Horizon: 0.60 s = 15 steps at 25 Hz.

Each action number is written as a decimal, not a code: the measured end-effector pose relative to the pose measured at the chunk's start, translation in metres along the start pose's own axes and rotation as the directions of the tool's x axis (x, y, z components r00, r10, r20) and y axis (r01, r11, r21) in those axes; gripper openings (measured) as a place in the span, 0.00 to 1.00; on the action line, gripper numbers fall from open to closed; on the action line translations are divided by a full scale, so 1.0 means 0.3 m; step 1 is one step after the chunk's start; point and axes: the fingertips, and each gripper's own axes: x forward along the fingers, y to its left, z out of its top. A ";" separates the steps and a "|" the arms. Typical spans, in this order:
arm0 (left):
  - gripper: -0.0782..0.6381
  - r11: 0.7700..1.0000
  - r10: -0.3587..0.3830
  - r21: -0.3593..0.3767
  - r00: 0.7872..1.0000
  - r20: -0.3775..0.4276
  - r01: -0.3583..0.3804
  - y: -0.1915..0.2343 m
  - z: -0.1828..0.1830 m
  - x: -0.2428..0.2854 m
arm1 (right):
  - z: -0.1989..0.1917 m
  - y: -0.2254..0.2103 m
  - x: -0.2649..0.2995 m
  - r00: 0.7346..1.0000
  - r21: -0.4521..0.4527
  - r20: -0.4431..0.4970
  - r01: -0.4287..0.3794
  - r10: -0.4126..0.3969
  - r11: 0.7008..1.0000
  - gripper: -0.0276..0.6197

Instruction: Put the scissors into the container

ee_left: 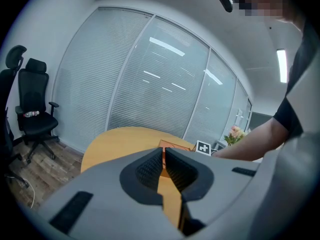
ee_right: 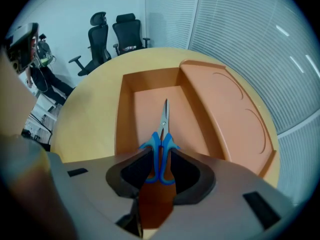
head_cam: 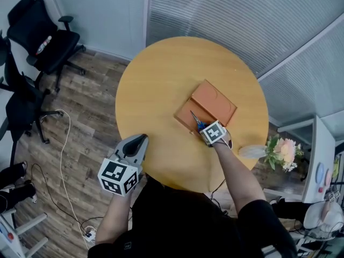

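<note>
Scissors lie in the container, blades toward its far wall, handles loosely between the right gripper's 2 parted jaws. The left gripper, jaws nearly together and empty, hovers at the table's near edge, well apart.

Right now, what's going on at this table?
A person stands at a round table with a gripper in each hand. The right gripper points down into the open orange container, its jaws either side of the blue handles of the scissors. The scissors seem to lie on the container's floor, and the pads look loose on them. The left gripper waits near the table's edge, empty, jaws almost together.
</note>
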 end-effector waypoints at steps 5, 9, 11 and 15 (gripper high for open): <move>0.15 1.000 -0.014 0.015 1.000 0.014 0.013 0.015 0.024 -0.009 | 0.025 -0.035 -0.058 0.994 0.090 0.103 0.030 -0.039 0.995 0.26; 0.15 0.998 -0.047 0.035 0.999 0.017 0.047 0.000 0.043 -0.001 | 0.027 -0.056 -0.136 0.977 0.128 0.201 0.050 -0.075 0.991 0.23; 0.15 0.995 -0.077 0.057 0.997 0.003 0.077 -0.023 0.052 0.007 | 0.032 -0.068 -0.194 0.962 0.160 0.258 0.044 -0.085 0.986 0.22; 0.15 0.982 -0.138 0.129 0.990 -0.028 0.141 -0.072 0.101 0.031 | 0.052 -0.096 -0.335 0.913 0.217 0.389 0.044 -0.127 0.975 0.20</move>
